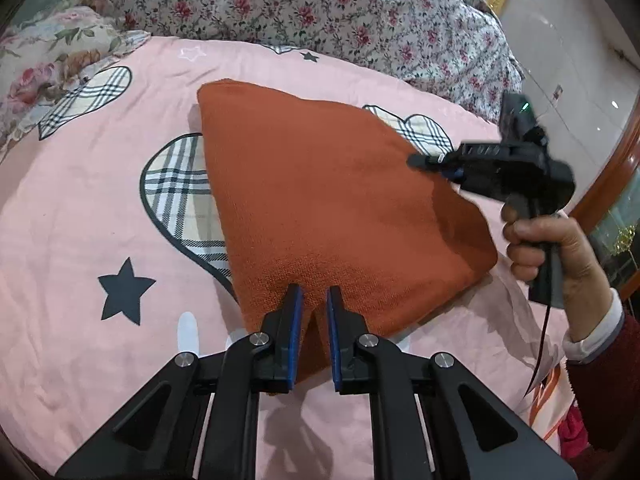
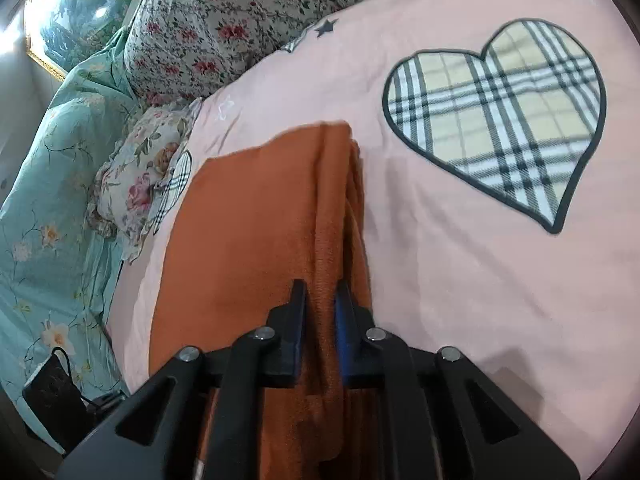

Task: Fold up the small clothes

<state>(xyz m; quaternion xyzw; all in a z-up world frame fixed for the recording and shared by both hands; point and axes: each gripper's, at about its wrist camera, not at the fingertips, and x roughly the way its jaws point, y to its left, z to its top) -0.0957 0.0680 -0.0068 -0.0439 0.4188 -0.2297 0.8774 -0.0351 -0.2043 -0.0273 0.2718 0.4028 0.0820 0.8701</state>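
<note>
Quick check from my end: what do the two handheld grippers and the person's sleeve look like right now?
Both the left gripper and the right gripper are black, angular linkages with silver pivot bolts and blue pads. The right one has a pistol-style handle trailing a thin black cable. The sleeve is dark red over a white cuff.

No words, labels, brand names or numbers can be read in either view. The pink bedsheet carries only printed shapes, namely plaid hearts and dark stars, with no lettering. A small sticker on the floor at the far right of the left wrist view is too blurred to read.
</note>
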